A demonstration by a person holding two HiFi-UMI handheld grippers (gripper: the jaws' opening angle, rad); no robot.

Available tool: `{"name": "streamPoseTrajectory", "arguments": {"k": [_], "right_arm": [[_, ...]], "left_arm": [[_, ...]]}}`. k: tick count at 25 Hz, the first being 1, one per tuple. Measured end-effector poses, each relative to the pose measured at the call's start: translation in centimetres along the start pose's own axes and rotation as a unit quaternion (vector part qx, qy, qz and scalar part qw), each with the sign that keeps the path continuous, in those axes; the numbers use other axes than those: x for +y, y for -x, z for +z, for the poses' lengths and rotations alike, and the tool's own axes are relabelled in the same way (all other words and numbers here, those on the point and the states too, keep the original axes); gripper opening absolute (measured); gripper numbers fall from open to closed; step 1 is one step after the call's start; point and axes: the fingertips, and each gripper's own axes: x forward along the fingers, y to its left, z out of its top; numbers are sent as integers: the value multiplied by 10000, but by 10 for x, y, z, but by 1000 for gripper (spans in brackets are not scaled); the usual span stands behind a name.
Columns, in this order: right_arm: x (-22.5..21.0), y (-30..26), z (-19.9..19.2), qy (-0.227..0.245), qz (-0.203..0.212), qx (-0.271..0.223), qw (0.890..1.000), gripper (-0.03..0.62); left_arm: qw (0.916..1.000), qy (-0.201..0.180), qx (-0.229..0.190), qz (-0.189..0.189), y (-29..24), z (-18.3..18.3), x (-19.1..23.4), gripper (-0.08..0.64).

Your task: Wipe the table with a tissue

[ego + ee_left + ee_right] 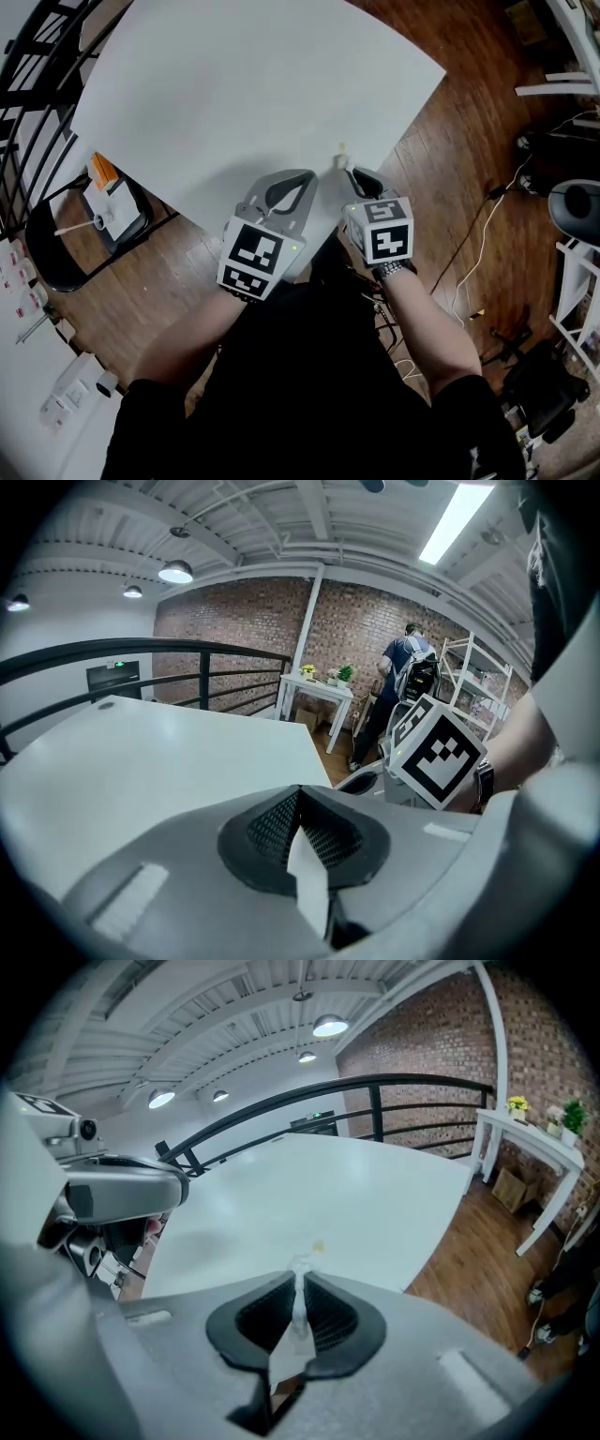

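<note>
White table (253, 84) — black chair (39, 251), railing (36, 58) beside

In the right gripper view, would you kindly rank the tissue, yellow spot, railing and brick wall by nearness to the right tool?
1. Tissue, in the tool.
2. Yellow spot, on table ahead.
3. Railing, past the table.
4. Brick wall, behind railing.

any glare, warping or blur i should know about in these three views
Head view: the white table is nearly blown out and its edges bow. Left gripper view: the ceiling light strip glares, with black fisheye corners. Right gripper view: the railing curves, and the tissue in the jaws looks soft.
</note>
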Motion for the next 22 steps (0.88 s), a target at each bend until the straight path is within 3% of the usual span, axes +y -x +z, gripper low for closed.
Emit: {"name": "streamPoseTrajectory", "arguments": {"k": [10, 22], "right_arm": [[-4, -15, -7, 59, -13, 328, 9994, 15], [-6, -20, 2, 20, -12, 344, 9994, 15]], "left_arm": [[10000, 49, 53, 31, -8, 0, 7, 15], [10000, 64, 53, 25, -12, 5, 14, 15]]}}
